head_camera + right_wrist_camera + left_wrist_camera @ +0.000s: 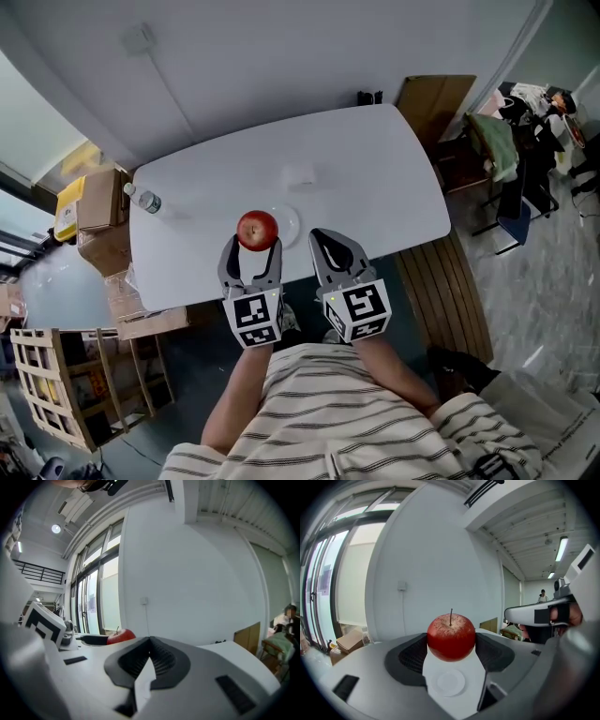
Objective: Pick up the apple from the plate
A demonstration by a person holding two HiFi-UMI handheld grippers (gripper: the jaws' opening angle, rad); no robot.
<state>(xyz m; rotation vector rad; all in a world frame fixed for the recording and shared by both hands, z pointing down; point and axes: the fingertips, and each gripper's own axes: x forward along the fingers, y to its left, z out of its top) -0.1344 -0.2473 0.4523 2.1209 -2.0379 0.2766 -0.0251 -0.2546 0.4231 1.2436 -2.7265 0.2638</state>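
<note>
My left gripper (255,247) is clamped on the apple (258,230). 1 dark ribbed pad presses each side of the fruit, and in the left gripper view the apple (451,637) sits squarely between my 2 jaws with its stem pointing up. It hangs clear of the plate (292,223). In that same view the small white plate (436,686) lies bare on the table below the fruit, with a gap of white table between them. From my head view the apple covers the plate's left part, and the plate rests near the middle of the table's (375,178) near edge.

My right gripper (326,240) is just beside the left one, over the same near edge, its 2 jaws pressed together with nothing between them. The right gripper view shows the pads of that gripper (150,641) meeting at a point, and the red apple (121,636) off to its left, in the other gripper's grip.

A clear bottle (146,200) stands close to the far left corner of the table, well apart from the plate.
</note>
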